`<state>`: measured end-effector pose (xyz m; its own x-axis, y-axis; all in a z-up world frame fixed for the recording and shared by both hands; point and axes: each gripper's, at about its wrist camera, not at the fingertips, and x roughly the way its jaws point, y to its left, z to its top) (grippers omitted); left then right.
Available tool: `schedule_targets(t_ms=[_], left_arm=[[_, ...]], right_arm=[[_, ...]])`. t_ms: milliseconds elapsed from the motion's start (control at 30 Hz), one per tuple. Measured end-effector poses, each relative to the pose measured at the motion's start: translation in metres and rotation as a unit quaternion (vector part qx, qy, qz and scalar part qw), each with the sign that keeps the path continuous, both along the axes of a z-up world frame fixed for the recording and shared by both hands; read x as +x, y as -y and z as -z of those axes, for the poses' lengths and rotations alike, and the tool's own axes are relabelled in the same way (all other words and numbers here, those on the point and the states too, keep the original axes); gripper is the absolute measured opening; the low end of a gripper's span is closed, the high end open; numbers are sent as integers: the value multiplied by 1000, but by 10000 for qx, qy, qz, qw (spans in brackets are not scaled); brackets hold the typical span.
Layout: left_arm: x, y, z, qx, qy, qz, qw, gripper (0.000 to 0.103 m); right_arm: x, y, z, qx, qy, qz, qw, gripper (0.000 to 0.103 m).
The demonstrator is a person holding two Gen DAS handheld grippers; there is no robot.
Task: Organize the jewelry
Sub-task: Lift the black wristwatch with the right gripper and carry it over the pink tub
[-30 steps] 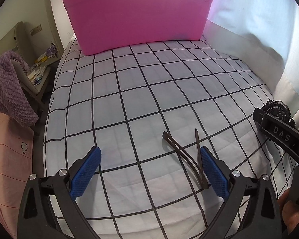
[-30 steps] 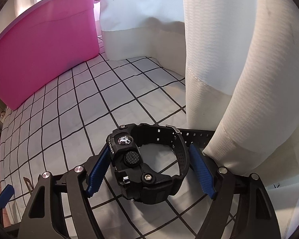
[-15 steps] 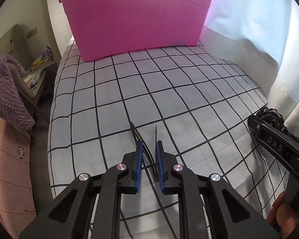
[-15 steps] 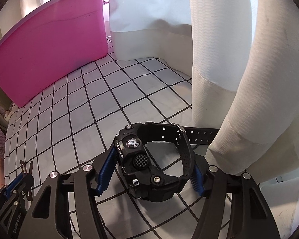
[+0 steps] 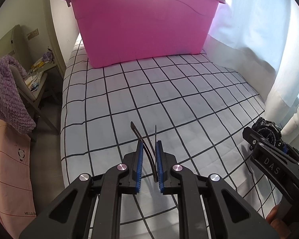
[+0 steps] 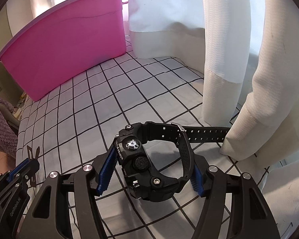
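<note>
Left gripper jaws pinched on thin brown strap; right gripper jaws clamping black watch above checked bed.

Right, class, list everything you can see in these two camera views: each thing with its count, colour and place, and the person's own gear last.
Tub: one, pink, far end of bed.
Bed cover: one, white with black grid, under everything.
Curtains: white, right of bed.
Chair: one, grey, left of bed.
Blanket: one, purple, draped over chair.
Strap: one, dark brown, in left gripper.
Watch: one, black, in right gripper.
Grippers: two, black with blue pads.
</note>
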<state>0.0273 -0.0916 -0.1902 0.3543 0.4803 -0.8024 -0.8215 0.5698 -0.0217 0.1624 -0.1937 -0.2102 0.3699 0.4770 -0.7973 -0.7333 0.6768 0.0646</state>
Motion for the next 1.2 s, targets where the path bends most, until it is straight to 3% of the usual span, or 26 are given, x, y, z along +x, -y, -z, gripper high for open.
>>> schedule_targets(t_ms=[500, 1200], left_arm=[[-18, -9, -25, 182, -62, 108, 9998, 13], [-35, -30, -125, 799, 233, -39, 9965, 13]], right_arm=[[-22, 1, -34, 109, 234, -83, 9996, 62], [-44, 1, -123, 580, 508, -316, 9965, 62]])
